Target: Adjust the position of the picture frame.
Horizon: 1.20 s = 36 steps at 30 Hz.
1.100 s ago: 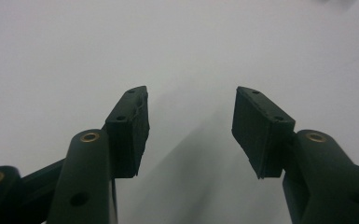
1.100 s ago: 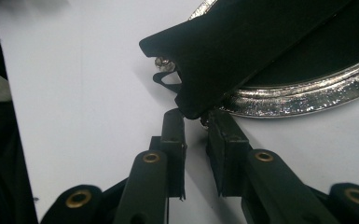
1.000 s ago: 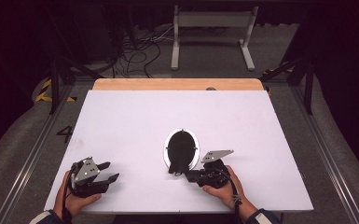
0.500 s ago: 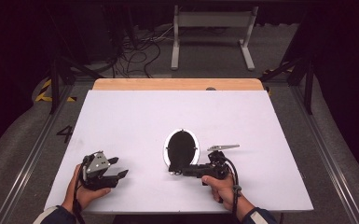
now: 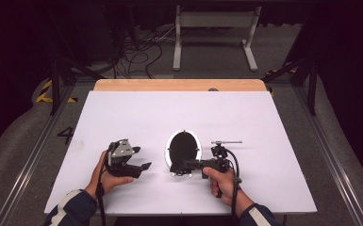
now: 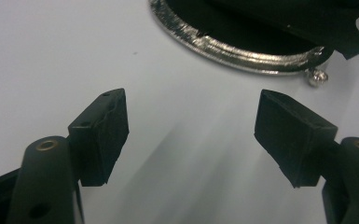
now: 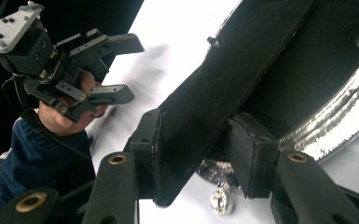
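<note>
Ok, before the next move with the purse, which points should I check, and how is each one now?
1. Right tool holds the purse: its black wall sits between the pads, which seem to pinch it, though the jaws have just been opening. Ok.
2. Left tool is free: its jaws have just been opening and nothing is between them. Ok.
3. Silver frame lies ahead of the left tool, apart from it. Ok.
4. Clasp ball is uncovered on the frame's edge. Ok.
5. Purse lies flat on the table: the right tool hides its near edge. Cannot tell.
</note>
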Each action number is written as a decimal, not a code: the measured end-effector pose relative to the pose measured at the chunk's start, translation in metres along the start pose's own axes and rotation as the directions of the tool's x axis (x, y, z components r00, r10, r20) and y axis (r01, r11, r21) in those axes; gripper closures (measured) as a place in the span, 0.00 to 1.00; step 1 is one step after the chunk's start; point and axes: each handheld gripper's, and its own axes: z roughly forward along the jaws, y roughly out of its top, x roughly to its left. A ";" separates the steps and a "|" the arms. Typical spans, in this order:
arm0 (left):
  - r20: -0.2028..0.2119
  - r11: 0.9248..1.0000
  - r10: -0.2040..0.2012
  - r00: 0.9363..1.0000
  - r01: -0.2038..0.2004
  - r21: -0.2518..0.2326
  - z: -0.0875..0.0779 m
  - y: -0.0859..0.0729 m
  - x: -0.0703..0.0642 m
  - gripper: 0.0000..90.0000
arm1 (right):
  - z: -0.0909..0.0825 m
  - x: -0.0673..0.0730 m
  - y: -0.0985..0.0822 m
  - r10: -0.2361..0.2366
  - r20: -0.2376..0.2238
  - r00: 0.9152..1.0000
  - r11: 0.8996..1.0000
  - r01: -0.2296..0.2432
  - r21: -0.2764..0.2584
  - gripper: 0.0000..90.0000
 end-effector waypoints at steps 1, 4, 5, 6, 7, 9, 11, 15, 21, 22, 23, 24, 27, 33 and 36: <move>-0.014 0.999 0.029 0.999 -0.029 0.020 0.006 0.006 -0.001 0.29 | 0.001 -0.001 0.001 -0.003 -0.001 1.000 1.000 0.003 -0.002 0.64; 0.000 0.999 0.044 0.999 -0.044 0.018 0.017 0.018 0.000 0.30 | 0.002 -0.002 0.001 -0.011 -0.004 1.000 1.000 0.011 -0.003 0.66; 0.009 0.999 0.040 0.999 -0.040 0.014 0.019 0.020 0.001 0.29 | 0.002 -0.002 0.002 -0.016 -0.008 1.000 1.000 0.016 -0.001 0.67; 0.019 0.999 0.034 0.999 -0.034 0.016 0.022 0.023 0.002 0.29 | 0.002 -0.002 0.002 -0.017 -0.011 1.000 1.000 0.017 0.000 0.68; 0.030 1.000 0.027 0.999 -0.027 0.009 0.025 0.025 0.003 0.29 | 0.002 -0.003 0.002 -0.027 -0.016 1.000 1.000 0.027 0.000 0.68; 0.054 1.000 0.016 0.998 -0.016 -0.001 0.029 0.026 0.005 0.28 | 0.003 -0.004 0.002 -0.051 -0.025 0.998 0.999 0.051 0.001 0.68; 0.081 1.000 -0.005 0.997 0.005 0.003 0.033 0.028 0.009 0.28 | 0.003 -0.002 0.003 -0.088 -0.018 0.996 0.996 0.088 0.009 0.69; 0.162 0.997 -0.077 0.984 0.080 -0.016 0.038 0.029 0.017 0.27 | 0.003 0.000 0.003 -0.134 -0.010 0.991 0.991 0.134 0.006 0.69; 0.206 0.997 -0.077 0.975 0.075 0.018 0.046 0.032 0.014 0.26 | 0.002 0.004 0.001 -0.200 0.006 0.980 0.980 0.200 0.002 0.70; 0.214 0.998 -0.067 0.975 0.064 0.023 0.049 0.032 0.013 0.26 | 0.001 0.004 0.001 -0.213 0.004 0.977 0.977 0.213 0.004 0.70; 0.224 0.997 -0.070 0.972 0.065 0.030 0.050 0.032 0.013 0.25 | 0.000 0.004 0.001 -0.229 0.002 0.974 0.974 0.228 0.007 0.71; 0.234 0.998 -0.066 0.970 0.060 0.031 0.051 0.032 0.013 0.25 | 0.000 0.005 0.000 -0.238 0.002 0.971 0.971 0.237 0.007 0.71; 0.253 0.997 -0.076 0.964 0.069 0.035 0.056 0.034 0.014 0.23 | 0.000 0.008 -0.001 -0.293 0.010 0.956 0.956 0.293 0.008 0.71; 0.295 0.994 -0.101 0.950 0.112 -0.019 0.056 0.039 0.016 0.25 | -0.002 0.010 -0.001 -0.340 0.017 0.940 0.941 0.339 0.014 0.71; 0.307 0.993 -0.105 0.946 0.118 -0.023 0.054 0.039 0.015 0.27 | -0.002 0.011 -0.001 -0.364 0.016 0.931 0.931 0.364 0.017 0.71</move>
